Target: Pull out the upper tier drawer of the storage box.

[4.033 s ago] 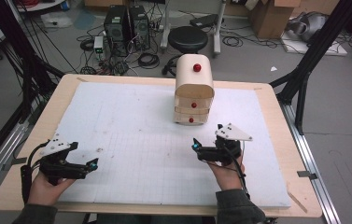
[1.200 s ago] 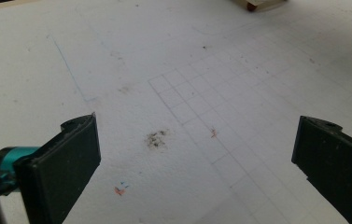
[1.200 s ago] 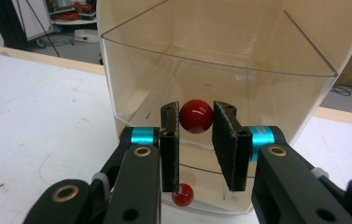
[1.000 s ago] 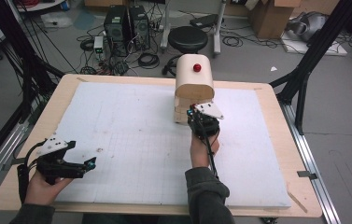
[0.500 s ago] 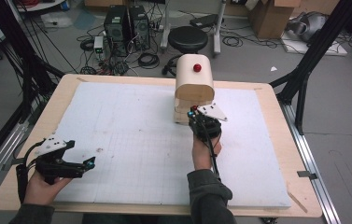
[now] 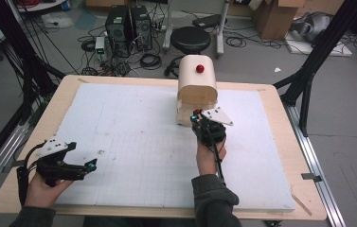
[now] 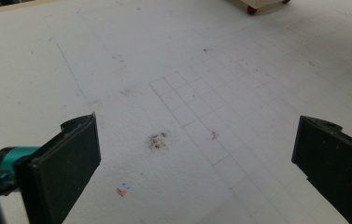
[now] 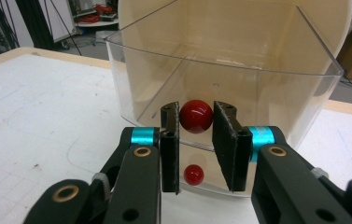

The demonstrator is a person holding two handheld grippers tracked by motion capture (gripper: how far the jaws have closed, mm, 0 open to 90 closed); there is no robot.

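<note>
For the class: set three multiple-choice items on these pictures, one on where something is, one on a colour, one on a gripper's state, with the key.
1. The small drawer chest stands:
A) at the table's near edge
B) toward the far side
C) on the floor

2. The knob between the right gripper's jaws is:
A) red
B) blue
C) green

3. The left gripper is:
A) shut on a knob
B) holding a drawer
C) open over the white mat

Key: 1 B, high view; 2 A, right gripper view; 3 C, jaws wide apart.

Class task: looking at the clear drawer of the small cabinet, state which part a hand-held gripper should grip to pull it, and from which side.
Grip the red ball knob on the clear drawer front, coming straight at that front face. It protrudes and fits between two jaws.
</note>
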